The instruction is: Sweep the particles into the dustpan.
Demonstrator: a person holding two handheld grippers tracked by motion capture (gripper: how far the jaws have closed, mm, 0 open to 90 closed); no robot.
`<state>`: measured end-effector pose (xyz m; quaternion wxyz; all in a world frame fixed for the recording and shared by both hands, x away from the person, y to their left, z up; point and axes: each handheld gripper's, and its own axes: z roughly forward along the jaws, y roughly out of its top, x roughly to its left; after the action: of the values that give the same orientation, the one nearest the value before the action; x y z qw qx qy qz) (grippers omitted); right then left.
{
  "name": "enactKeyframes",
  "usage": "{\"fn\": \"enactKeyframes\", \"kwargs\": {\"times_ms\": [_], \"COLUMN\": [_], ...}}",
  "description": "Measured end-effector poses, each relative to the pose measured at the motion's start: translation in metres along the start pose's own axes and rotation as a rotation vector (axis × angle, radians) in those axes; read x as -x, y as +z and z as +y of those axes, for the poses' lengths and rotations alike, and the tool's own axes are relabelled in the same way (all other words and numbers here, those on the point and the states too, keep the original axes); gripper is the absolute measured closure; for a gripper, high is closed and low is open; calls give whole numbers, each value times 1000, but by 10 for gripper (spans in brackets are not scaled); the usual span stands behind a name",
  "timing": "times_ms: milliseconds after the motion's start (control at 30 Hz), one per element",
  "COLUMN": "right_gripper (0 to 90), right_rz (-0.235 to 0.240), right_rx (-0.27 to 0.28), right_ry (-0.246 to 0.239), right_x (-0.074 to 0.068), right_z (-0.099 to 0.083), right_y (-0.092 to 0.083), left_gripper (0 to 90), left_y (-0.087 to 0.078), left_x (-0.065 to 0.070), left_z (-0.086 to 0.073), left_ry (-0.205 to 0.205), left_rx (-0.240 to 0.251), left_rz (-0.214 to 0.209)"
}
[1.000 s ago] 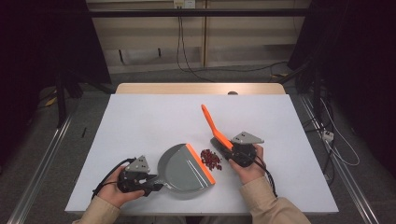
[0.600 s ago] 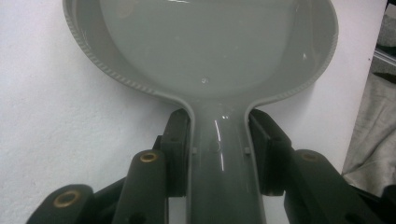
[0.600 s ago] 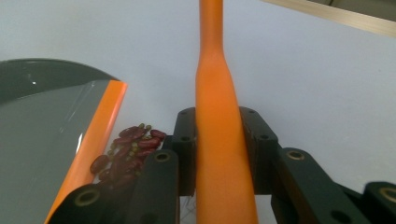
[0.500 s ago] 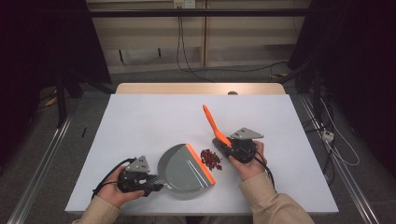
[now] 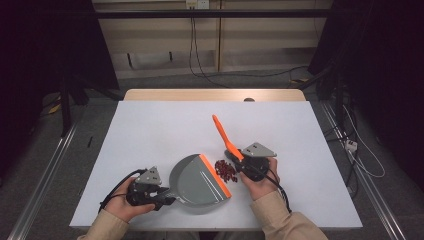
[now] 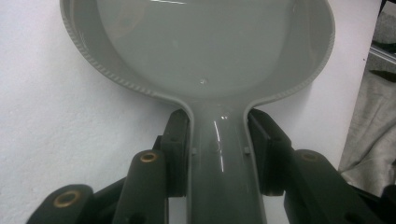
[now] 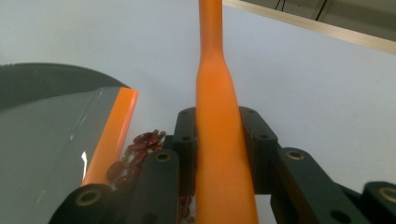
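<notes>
A grey dustpan (image 5: 197, 182) with an orange lip (image 5: 216, 176) lies flat near the table's front edge. My left gripper (image 5: 162, 197) is shut on its handle; in the left gripper view the pads (image 6: 180, 149) clamp the handle (image 6: 219, 163) just below the pan's bowl (image 6: 201, 46). A small pile of dark red pieces (image 5: 226, 170) lies right in front of the lip. My right gripper (image 5: 240, 165) is shut on an orange brush handle (image 5: 222, 132) that slants up and away. The right gripper view has that handle (image 7: 217, 116) between the jaws, with the red pieces (image 7: 140, 149) and lip (image 7: 112, 135) to its left.
The white table (image 5: 165, 130) stretches bare behind the dustpan and to both sides. Its wooden far edge (image 5: 215, 95) meets a dark floor with cables. Both forearms come in from the bottom of the high view.
The right gripper with the brush has shifted slightly left, toward the pile. The left hand and the dustpan have kept still.
</notes>
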<state>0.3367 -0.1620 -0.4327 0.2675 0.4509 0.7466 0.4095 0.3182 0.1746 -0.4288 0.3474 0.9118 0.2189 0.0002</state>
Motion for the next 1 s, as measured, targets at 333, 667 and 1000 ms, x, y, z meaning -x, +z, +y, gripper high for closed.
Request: {"fn": "enactKeyframes", "kwargs": {"times_ms": [333, 667, 1000], "right_gripper": [710, 709, 707], "right_rz": [0, 17, 36], "right_rx": [21, 33, 50], "right_ry": [-10, 12, 32], "right_x": [-13, -25, -39], "right_z": [-3, -3, -3], "right_y": [0, 1, 3], "left_gripper": [628, 628, 628], "left_y": [4, 7, 8], "left_x": [3, 6, 5], "left_z": [2, 7, 7], "left_ry": [-1, -7, -15], "left_rx": [-12, -20, -24], "left_rz": [-8, -13, -16]}}
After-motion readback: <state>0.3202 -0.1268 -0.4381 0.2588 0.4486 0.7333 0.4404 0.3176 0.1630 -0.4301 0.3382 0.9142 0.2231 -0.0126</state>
